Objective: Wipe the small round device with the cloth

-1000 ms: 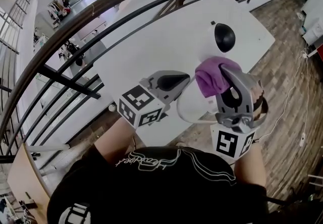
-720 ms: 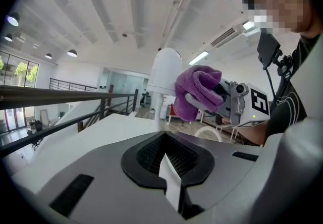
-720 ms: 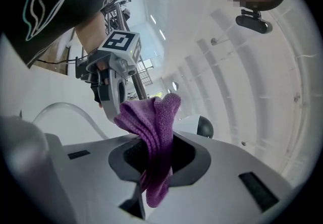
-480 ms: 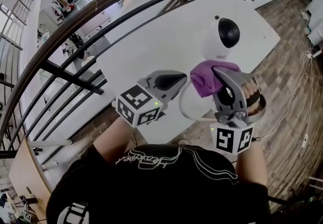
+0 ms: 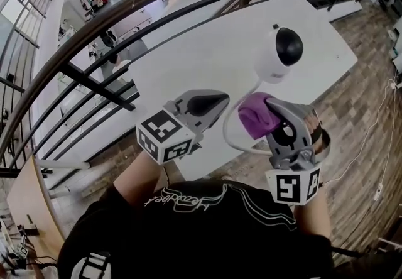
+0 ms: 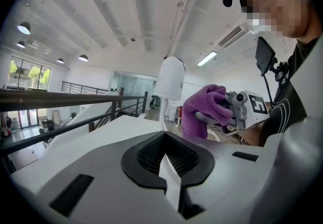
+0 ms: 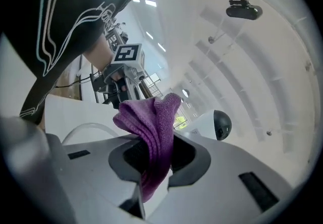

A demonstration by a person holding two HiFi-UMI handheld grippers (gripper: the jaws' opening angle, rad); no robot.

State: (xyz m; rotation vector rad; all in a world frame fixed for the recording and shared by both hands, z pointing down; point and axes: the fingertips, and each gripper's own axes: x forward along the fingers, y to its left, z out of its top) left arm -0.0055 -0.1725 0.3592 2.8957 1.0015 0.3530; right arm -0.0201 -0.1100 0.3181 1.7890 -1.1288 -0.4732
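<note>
— While the right gripper (image 5: 271, 114) is clamped on the purple cloth (image 5: 256, 117), where is the dome camera (image 5: 281, 53)?

— Over the white table (image 5: 201, 51), just beyond the cloth and apart from it, black lens face showing. Whether it rests on the table, I cannot tell. Its white cable (image 5: 229, 127) loops down between the two grippers.

— And the left gripper (image 5: 220, 100)?

— Jaws fully together, near the cable; nothing pinched that I can make out.

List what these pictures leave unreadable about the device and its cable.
Base of the small round device: left gripper view, hidden by the left gripper.
White cable's far end: head view, runs under the right gripper.
Whether the shut left jaws pinch anything: too unclear anywhere.
</note>
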